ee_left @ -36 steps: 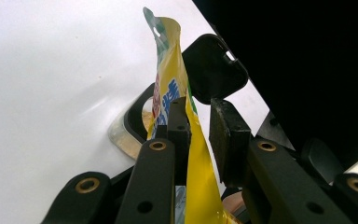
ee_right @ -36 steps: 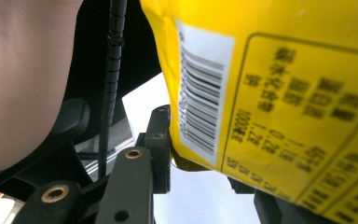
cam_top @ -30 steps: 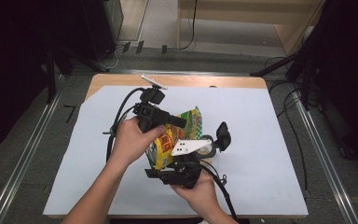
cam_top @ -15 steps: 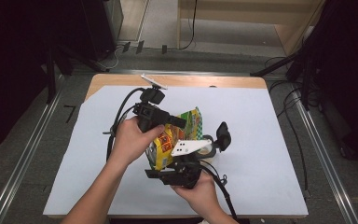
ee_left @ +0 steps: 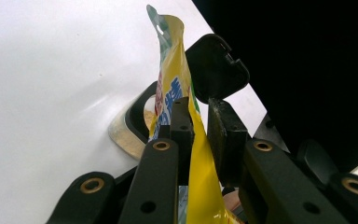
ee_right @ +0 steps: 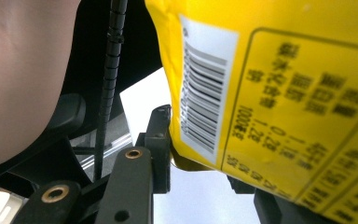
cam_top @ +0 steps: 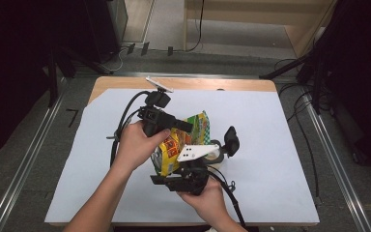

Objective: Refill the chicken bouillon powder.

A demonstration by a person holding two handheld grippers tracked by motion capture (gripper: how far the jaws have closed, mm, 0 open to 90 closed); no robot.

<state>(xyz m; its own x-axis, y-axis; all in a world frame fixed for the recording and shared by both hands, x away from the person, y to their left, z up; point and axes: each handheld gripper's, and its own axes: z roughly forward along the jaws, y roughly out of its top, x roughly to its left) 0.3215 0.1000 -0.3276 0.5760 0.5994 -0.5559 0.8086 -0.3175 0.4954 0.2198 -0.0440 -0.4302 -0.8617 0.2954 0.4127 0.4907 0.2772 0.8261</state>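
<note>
We are holding the yellow snack bag (cam_top: 181, 142) up over the white desk (cam_top: 270, 125), left claw (ee_left: 196, 123) pinching its top, right claw (cam_top: 186, 176) pinching its bottom; pulling unevenly is risking a tear or spilling onto the black container (cam_top: 222, 147) beside it.

Counter stock, counted

Yellow snack bag (cam_top: 179, 140): one. Tongs: two, the left tongs (cam_top: 186, 126) and the right tongs (cam_top: 174, 180). Hands: two, one to each tongs. Black flip-lid container (cam_top: 222, 149): one, lid raised. White sheet (cam_top: 270, 145) on the counter (cam_top: 222, 84): one.
</note>
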